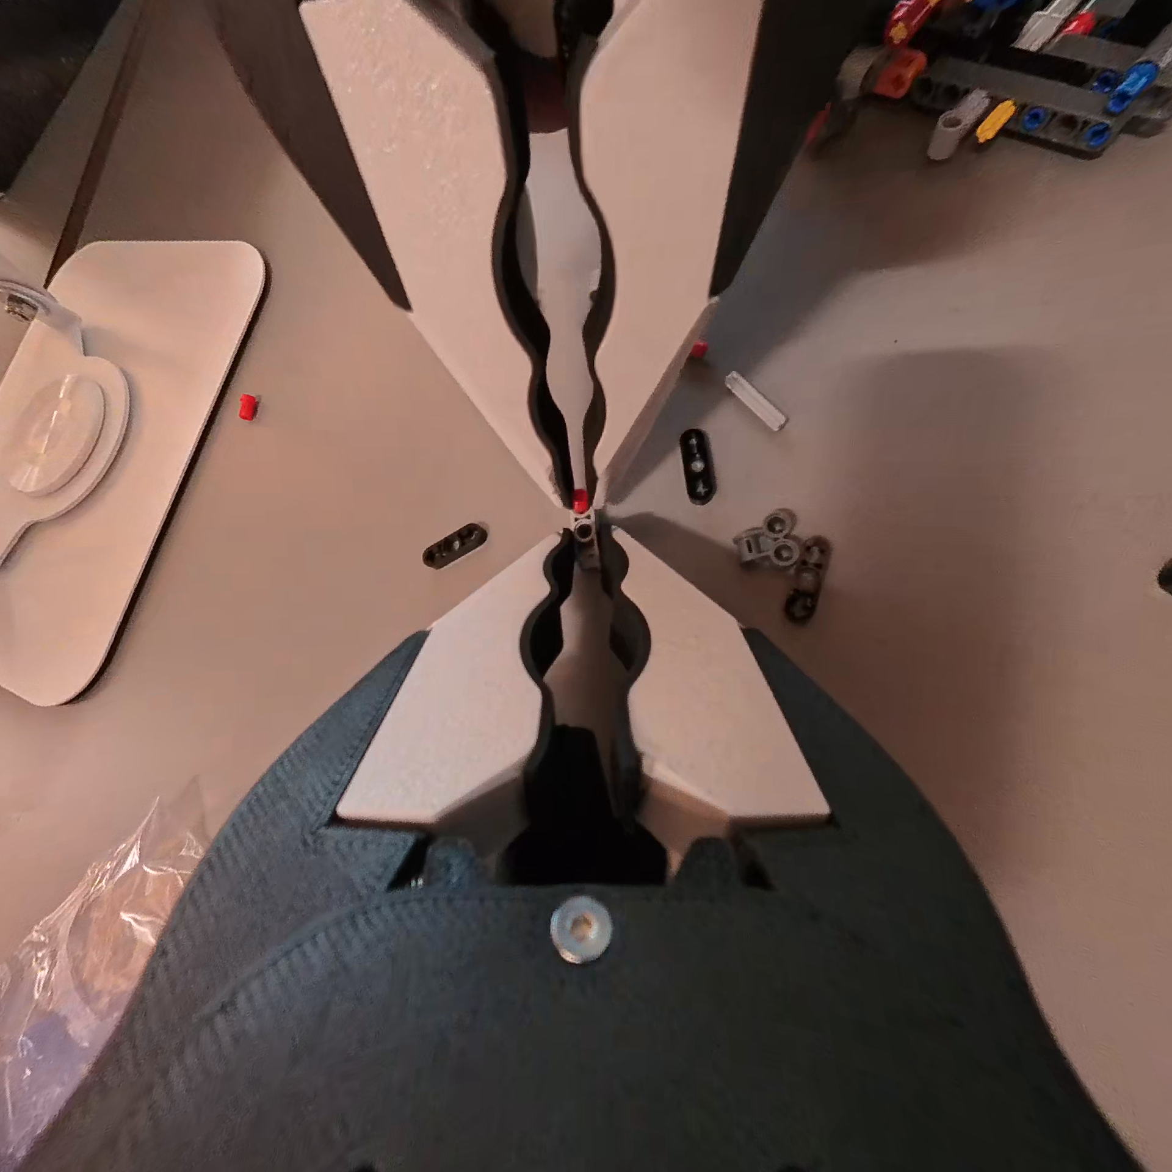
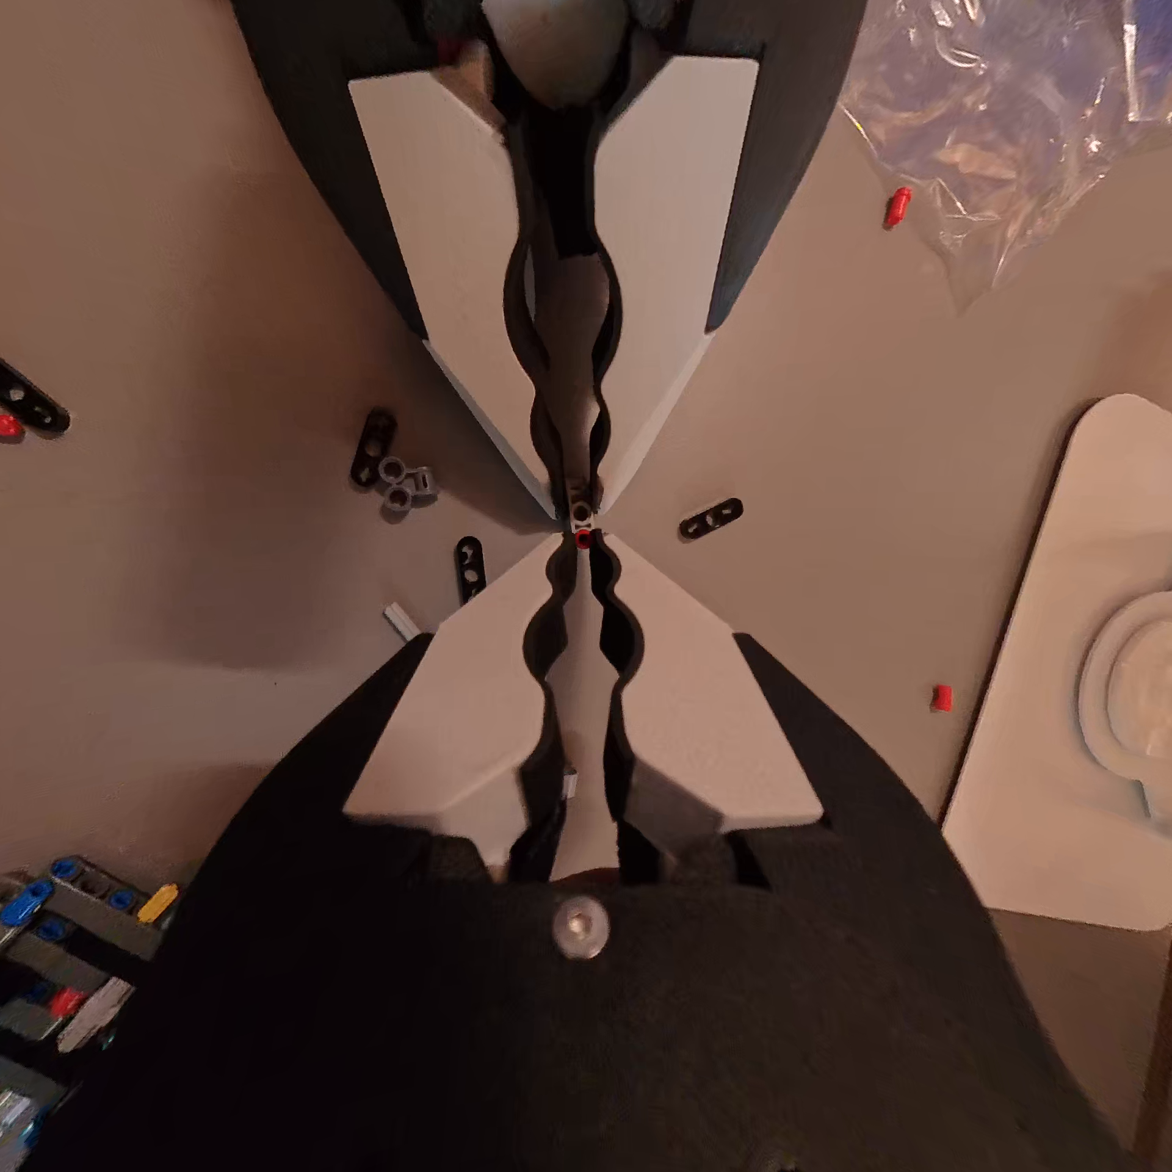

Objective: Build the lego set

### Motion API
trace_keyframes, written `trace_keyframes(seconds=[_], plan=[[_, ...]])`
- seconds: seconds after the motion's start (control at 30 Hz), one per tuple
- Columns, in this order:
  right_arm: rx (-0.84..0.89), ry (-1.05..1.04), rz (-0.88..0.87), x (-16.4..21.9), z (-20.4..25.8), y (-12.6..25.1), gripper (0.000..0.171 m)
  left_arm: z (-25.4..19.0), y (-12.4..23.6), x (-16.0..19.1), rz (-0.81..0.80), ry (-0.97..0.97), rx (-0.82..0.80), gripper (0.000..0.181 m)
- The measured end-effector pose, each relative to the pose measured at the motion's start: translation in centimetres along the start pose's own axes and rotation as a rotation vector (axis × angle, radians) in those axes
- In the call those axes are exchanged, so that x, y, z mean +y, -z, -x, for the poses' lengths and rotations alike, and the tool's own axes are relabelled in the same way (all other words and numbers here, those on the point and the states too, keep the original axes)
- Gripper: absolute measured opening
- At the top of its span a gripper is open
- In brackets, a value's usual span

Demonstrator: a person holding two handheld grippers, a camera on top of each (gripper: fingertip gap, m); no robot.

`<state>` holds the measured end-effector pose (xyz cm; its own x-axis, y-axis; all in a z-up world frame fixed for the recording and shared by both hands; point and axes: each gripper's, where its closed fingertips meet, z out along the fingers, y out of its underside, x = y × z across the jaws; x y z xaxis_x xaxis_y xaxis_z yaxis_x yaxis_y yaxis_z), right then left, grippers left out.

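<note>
My two grippers meet tip to tip above the beige table. My left gripper is shut on a small grey connector, which also shows in the right wrist view. My right gripper is shut on a small red pin, seen in the left wrist view coming in from the top. The red pin touches the end of the grey connector. The partly built dark grey model with blue, red and yellow pins lies at the far right, and shows in the right wrist view at lower left.
Loose parts lie under the grippers: black thin beams, a cluster of grey connectors, a clear bar, and red pins. A white board lies to the left and a plastic bag at lower left. My left and right fingertips are right by each other. The partly built dark grey model is about 15 centimetres from both grippers' fingertips. Look for it in the right wrist view too.
</note>
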<state>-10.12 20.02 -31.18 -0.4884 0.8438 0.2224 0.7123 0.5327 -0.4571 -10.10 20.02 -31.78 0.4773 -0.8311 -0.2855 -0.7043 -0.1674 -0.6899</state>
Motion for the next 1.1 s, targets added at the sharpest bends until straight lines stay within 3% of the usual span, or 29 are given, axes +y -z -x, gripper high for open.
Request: trace_keyframes(seconds=[0.47, 1.1], plan=[[-0.157, -0.103, -0.040, 0.02, 0.07, -0.11, 0.002, -0.01, 0.00, 0.03, 0.001, 0.007, 0.009, 0.007], [-0.227, -0.129, -0.096, 0.22, 0.18, -0.29, 0.003, -0.04, -0.01, 0.04, 0.003, 0.013, 0.016, 0.007]])
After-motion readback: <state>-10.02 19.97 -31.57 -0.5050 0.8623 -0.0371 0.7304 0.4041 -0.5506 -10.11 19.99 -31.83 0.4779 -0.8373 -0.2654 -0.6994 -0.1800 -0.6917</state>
